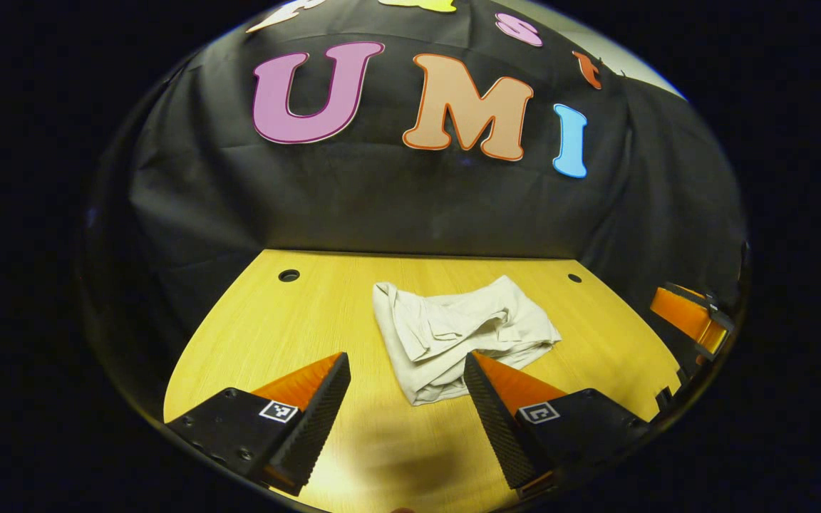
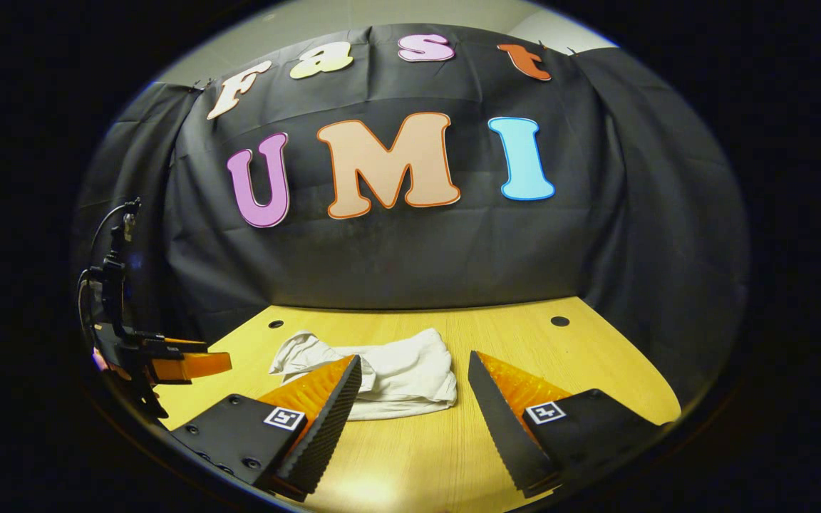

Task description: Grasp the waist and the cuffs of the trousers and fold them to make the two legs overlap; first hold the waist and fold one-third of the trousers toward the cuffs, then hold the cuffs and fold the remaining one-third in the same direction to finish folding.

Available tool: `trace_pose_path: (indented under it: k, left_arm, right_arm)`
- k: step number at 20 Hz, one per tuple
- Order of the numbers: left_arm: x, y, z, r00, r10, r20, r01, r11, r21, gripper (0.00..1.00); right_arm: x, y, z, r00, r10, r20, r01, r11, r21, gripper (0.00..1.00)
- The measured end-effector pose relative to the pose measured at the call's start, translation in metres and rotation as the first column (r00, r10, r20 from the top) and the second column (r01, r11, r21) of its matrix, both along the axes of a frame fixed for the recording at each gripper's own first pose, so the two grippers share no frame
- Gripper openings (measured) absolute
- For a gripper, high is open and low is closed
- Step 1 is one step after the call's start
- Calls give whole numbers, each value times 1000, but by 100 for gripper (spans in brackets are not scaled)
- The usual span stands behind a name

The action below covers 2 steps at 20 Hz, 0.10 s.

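A wooden table (image 1: 296, 335) carries crumpled white trousers (image 1: 453, 335), lying directly on it.

I read both views as dim at the periphery and bright at the centre. Overhead light falls on the table (image 1: 325, 313), producing a glare patch near its front edge in the left gripper view and a similar one in the right gripper view (image 2: 360, 491). A soft shadow lies beside the glare in the left gripper view. The trousers (image 1: 453, 335) appear sharp, with folds legible. Fisheye distortion bows the table edges, and I see brightness fall off toward the rim.
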State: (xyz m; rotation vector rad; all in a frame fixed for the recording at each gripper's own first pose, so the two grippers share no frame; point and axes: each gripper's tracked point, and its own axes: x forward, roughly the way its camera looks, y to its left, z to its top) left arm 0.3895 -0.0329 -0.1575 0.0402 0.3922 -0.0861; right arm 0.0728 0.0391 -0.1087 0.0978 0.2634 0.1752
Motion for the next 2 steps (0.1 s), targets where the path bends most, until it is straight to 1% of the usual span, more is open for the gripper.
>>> trace_pose_path:
  k: [2]
  left_arm:
    - [-1,-1,-1,1000,-9,-7,9,1000,0,95]
  right_arm:
    - [0,-2,3,1000,-8,4,8,1000,-4,97]
